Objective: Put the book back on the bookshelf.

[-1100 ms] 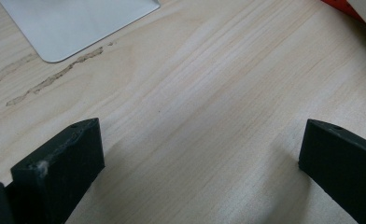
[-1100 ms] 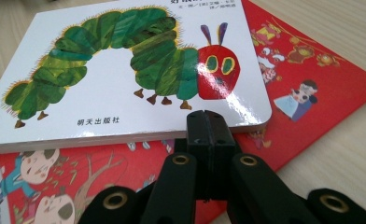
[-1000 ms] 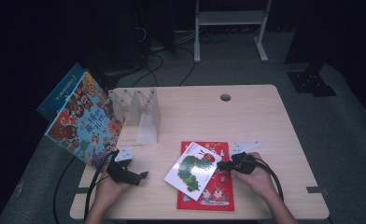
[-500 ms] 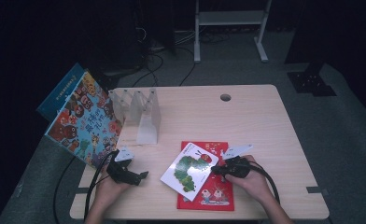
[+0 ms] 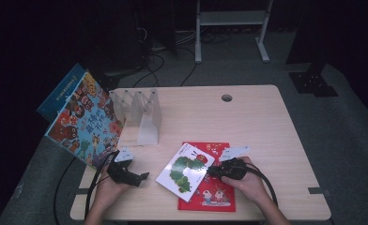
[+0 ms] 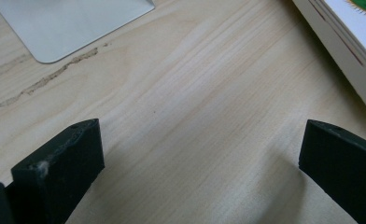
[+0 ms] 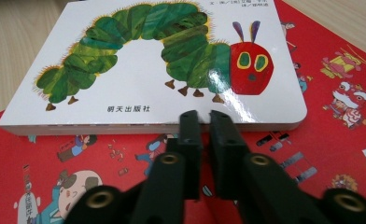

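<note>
**Item 1. Caterpillar book** (image 5: 186,168). White board book, lower centre of the high view, lying askew on the red book (image 5: 215,194) with its left part over bare table (image 5: 248,122). Since a second ago it has slid left and turned, so it now overhangs the red book's left edge.

**Item 2. Right gripper** (image 5: 210,171). Lower right of centre in the high view, tips at the caterpillar book's right edge. In the right gripper view (image 7: 202,116) the jaws stand nearly together with a thin gap, tips against the book's thick near edge, nothing between them. They have just been opening slightly. Judged: the closed tips were used to push the book, and the parting suggests a grip on its edge is next.

**Item 3. Left gripper** (image 5: 134,177). Lower left of the high view, in the same place as a second ago. Jaws wide apart over bare wood in the left gripper view (image 6: 200,154), holding nothing; the book's edge sits at that view's upper right.

**Item 4. Rack** (image 5: 140,115). Clear divider stand, upper left, slots vacant; judged the likely destination.

**Item 5. Owl book** (image 5: 81,119). Leaning at the table's left edge, unchanged.
</note>
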### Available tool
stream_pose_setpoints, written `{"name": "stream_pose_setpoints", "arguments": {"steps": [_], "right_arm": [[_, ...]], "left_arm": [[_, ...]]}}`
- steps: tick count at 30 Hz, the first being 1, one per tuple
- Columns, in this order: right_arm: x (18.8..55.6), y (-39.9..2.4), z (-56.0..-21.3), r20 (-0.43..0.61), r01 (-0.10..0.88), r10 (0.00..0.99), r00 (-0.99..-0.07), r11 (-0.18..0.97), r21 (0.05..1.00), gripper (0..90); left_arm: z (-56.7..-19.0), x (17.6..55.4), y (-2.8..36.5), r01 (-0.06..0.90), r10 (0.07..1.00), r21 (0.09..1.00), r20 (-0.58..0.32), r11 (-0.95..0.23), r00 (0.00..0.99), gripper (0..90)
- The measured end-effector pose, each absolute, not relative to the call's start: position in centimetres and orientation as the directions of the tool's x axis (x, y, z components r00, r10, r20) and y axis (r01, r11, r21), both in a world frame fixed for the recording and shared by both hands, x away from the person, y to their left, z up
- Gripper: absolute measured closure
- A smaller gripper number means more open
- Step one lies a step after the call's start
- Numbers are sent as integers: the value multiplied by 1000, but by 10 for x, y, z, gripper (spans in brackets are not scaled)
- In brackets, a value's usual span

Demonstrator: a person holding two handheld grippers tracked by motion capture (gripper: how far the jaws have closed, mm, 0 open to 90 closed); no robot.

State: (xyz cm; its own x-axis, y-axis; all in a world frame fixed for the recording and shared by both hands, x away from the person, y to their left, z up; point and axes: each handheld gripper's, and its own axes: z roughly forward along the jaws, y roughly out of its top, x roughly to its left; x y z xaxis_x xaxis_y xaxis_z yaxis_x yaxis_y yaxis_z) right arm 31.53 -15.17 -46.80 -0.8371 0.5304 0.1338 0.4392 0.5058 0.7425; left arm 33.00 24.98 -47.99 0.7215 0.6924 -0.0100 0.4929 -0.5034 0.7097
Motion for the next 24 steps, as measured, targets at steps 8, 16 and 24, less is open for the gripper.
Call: {"name": "stream_pose_setpoints", "arguments": {"steps": [8,16,24], "right_arm": [[316,-156,-470,99,426,552,-828,504,751,444],[315,-156,-472,40,399,571,-820,520,756,299],[312,-155,-472,38,397,565,-824,528,751,267]], "left_arm": [[-461,327,241,488,662,741,-77,-462,745,0],[-452,325,212,485,596,732,-136,-478,791,0],[-458,327,183,494,551,690,-163,-530,819,0]]}}
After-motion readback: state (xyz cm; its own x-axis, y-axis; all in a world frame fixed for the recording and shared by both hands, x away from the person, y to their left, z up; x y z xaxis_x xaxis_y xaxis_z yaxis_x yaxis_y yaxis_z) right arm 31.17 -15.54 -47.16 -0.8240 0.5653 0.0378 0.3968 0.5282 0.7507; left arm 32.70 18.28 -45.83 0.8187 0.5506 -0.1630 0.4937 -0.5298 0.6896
